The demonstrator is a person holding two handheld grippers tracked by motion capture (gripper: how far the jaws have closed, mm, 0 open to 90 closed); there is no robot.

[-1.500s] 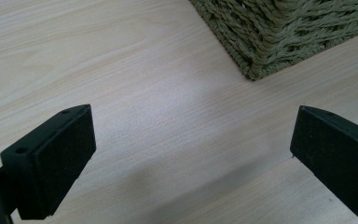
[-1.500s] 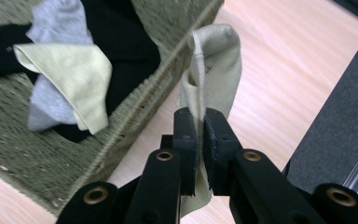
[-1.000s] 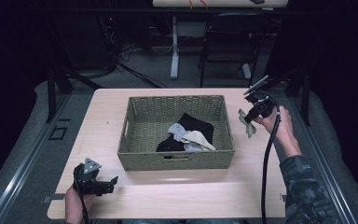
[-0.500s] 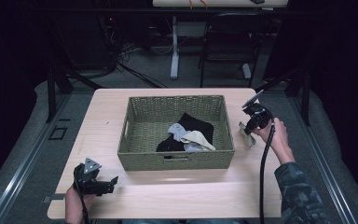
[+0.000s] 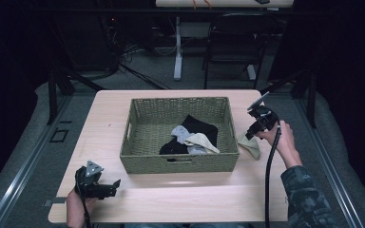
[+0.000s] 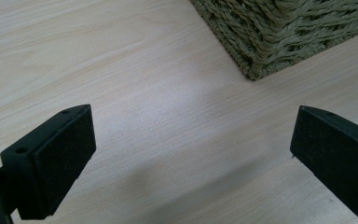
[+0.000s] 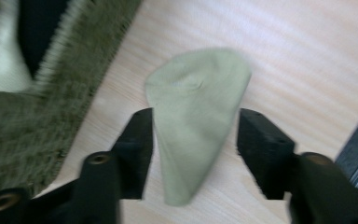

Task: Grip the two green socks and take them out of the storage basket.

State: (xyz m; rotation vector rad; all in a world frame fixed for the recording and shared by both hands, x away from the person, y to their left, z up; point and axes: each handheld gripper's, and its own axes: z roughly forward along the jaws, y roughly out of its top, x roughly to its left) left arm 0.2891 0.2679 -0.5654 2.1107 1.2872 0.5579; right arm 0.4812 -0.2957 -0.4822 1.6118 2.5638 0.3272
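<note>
Pale-green sock lies on the table beside the basket, between our right gripper's just-opened jaws, ungripped, while more socks wait inside; our left gripper gapes empty.

Rig appearance: handheld grippers, person's sleeve.
Both grippers black: left gripper carries a grey three-cornered plate; right gripper trails a thick black cable. Jaws blocky, matte, small screw holes. Sleeve camouflage-patterned.

A dim lab: black curtains, cable tangle on the floor, bare wooden table
</note>
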